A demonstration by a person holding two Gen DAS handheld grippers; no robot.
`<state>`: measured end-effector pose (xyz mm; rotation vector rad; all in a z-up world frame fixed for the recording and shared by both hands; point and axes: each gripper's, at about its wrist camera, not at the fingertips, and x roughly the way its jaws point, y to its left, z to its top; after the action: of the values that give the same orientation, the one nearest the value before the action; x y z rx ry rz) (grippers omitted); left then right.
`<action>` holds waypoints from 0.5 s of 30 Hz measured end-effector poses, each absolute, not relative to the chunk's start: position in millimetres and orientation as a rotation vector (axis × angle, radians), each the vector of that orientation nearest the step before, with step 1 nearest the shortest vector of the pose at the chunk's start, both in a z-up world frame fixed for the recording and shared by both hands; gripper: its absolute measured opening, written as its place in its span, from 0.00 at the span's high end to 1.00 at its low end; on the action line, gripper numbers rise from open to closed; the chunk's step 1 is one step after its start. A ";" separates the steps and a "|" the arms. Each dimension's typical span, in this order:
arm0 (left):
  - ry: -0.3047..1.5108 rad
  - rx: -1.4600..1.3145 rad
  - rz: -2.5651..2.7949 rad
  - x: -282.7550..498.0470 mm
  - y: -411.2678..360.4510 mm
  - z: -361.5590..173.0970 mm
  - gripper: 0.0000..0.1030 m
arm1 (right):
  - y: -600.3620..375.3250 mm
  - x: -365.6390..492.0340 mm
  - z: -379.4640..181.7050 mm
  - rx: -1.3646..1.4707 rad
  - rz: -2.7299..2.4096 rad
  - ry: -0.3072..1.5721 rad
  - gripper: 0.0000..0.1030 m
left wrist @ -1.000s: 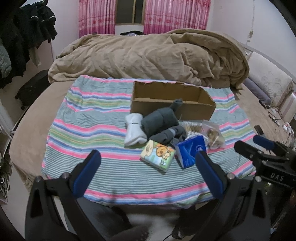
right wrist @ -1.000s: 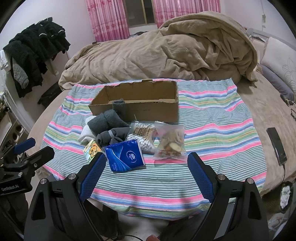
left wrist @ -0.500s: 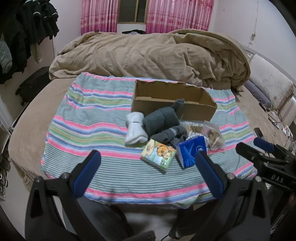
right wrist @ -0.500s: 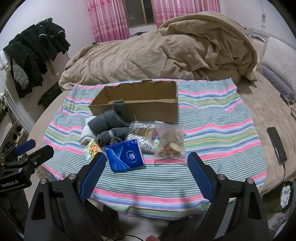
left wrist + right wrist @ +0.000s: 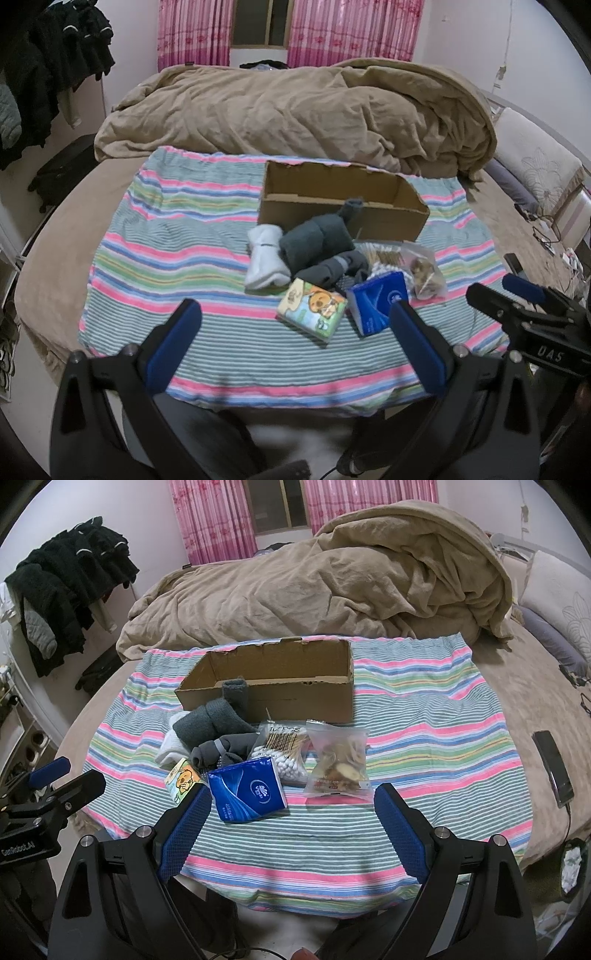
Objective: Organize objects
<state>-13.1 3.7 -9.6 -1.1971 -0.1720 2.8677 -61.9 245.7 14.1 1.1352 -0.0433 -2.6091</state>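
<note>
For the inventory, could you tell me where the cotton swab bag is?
In the right wrist view, the cotton swab bag lies centre, between blue tissue pack and snack bag.

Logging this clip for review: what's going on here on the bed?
A person holds two tongs above a striped cloth on a bed. Both the left tongs and right tongs are open and hold nothing. An open cardboard box sits on the cloth; in front of it lie rolled grey socks, white socks, a cotton swab bag, a snack bag, a blue tissue pack and a cartoon tissue pack. No items are visible inside it.
</note>
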 end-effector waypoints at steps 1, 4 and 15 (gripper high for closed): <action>-0.172 -1.199 2.866 -13.5 3.0 -9.8 0.01 | 245.8 -62.4 14.2 1.135 -2.609 -0.044 0.10; -0.173 -1.203 2.865 -14.6 2.8 -10.5 0.01 | 246.0 -62.3 14.0 1.135 -2.609 -0.044 0.10; -0.168 -1.202 2.863 -17.8 2.5 -13.4 0.01 | 247.7 -66.2 12.3 1.127 -2.612 -0.044 0.10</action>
<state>-17.8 2.5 -13.4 -1.2017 -0.1677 2.8631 -66.2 247.7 12.3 1.1273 -0.0436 -2.6122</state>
